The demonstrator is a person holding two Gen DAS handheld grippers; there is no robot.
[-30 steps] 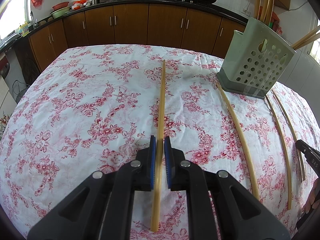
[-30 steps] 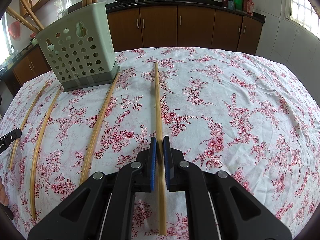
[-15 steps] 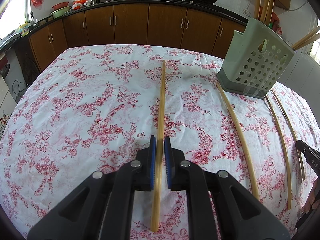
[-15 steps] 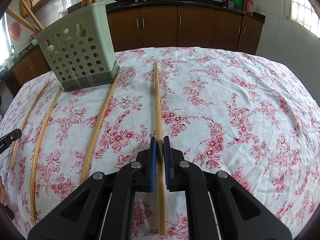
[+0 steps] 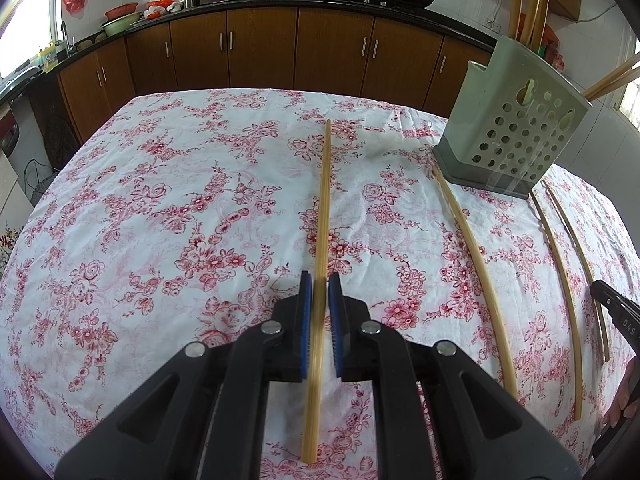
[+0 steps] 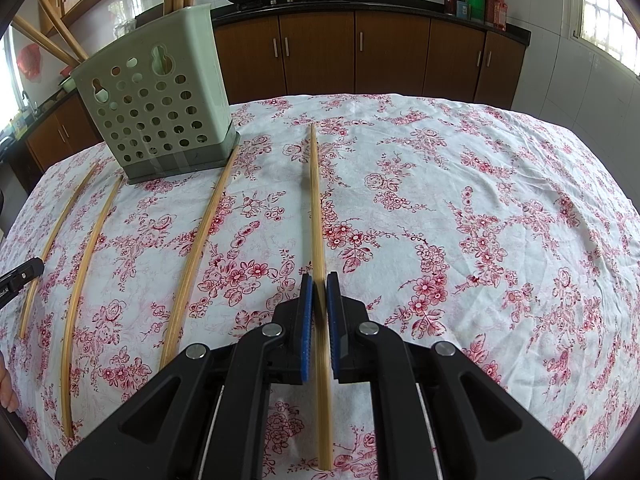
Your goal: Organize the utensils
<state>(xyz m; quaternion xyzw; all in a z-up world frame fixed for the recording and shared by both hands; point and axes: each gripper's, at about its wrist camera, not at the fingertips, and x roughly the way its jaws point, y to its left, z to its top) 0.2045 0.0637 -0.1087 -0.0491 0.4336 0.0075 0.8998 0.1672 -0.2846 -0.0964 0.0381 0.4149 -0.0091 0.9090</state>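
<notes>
Nothing moved | left gripper [image 5: 320, 280] fingers clamp chopstick [image 5: 323, 200] | right gripper [image 6: 319, 280] fingers clamp another chopstick [image 6: 315, 200], angled down

White letters "DAS" on black arm of right gripper [image 5: 624, 316], right edge of left wrist view; rest cut off. Small white print on left gripper [image 6: 18, 280] at left edge of right wrist view, too blurred to read. Red packets on far counter: print illegible.

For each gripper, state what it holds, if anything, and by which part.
Left gripper: a bamboo chopstick, gripped toward its near end. Right gripper: another chopstick, likewise toward the near end.
</notes>
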